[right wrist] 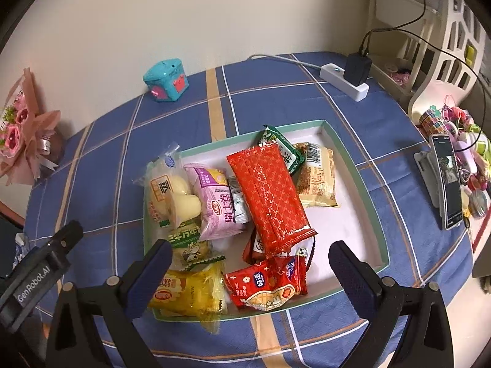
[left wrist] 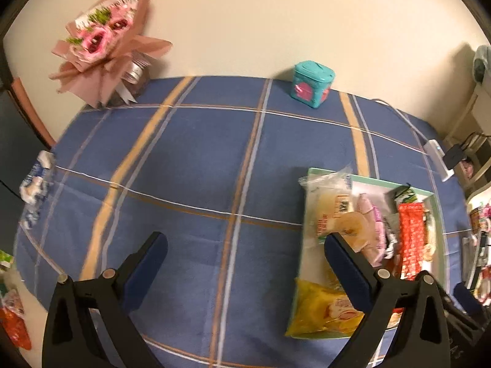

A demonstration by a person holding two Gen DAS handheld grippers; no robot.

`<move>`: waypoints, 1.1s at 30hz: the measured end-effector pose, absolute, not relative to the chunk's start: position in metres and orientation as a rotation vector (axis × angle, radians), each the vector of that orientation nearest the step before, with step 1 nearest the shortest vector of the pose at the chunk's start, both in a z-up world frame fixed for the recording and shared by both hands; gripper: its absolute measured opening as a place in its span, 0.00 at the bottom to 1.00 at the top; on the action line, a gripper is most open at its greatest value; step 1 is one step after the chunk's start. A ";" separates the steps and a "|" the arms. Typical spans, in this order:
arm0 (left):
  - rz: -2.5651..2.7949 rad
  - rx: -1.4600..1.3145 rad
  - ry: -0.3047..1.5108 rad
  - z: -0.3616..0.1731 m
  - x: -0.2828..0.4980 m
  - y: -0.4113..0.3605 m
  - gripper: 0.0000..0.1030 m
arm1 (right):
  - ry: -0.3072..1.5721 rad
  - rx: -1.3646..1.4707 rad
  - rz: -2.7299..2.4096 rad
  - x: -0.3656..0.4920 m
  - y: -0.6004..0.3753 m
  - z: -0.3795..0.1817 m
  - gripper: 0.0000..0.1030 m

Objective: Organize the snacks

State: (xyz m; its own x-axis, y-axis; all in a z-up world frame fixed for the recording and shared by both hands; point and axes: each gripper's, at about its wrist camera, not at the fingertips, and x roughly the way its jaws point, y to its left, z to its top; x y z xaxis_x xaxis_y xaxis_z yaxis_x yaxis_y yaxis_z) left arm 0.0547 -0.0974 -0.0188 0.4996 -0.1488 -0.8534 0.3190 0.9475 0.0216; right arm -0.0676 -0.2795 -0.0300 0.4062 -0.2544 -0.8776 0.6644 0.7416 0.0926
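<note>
Blue checked cloth (right wrist: 270, 92) covers the table, and on it lies a shallow green-edged tray (right wrist: 365, 181) full of snack packets. A long red packet (right wrist: 270, 196) lies across the middle, a pink one (right wrist: 218, 205) beside it, a yellow one (right wrist: 187, 294) at the near corner. The right gripper (right wrist: 250, 263) hangs over the near part of the tray, jaws spread, holding nothing. The left gripper (left wrist: 245, 257) is over bare cloth to the left of the tray, also spread and empty. A teal box (left wrist: 311, 84) stands near the wall.
</note>
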 end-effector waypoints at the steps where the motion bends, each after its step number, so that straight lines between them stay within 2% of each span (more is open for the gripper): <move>1: -0.278 0.192 1.002 -0.018 0.051 -0.095 0.99 | 0.989 0.464 -0.611 -0.069 -0.277 -0.029 1.00; 20: -0.249 0.320 1.030 -0.034 -0.021 -0.050 0.99 | 0.935 0.400 -0.585 -0.130 -0.234 -0.034 1.00; 33: -0.251 0.310 1.024 -0.030 -0.021 -0.046 0.99 | 0.924 0.375 -0.584 -0.128 -0.230 -0.027 1.00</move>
State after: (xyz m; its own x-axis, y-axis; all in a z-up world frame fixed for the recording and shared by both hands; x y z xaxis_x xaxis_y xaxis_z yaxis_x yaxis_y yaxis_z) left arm -0.0207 -0.0462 -0.0297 0.4977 -0.0605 -0.8653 0.3470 0.9281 0.1347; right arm -0.1276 -0.2303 -0.0274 0.4660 -0.3079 -0.8295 0.6171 0.7849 0.0554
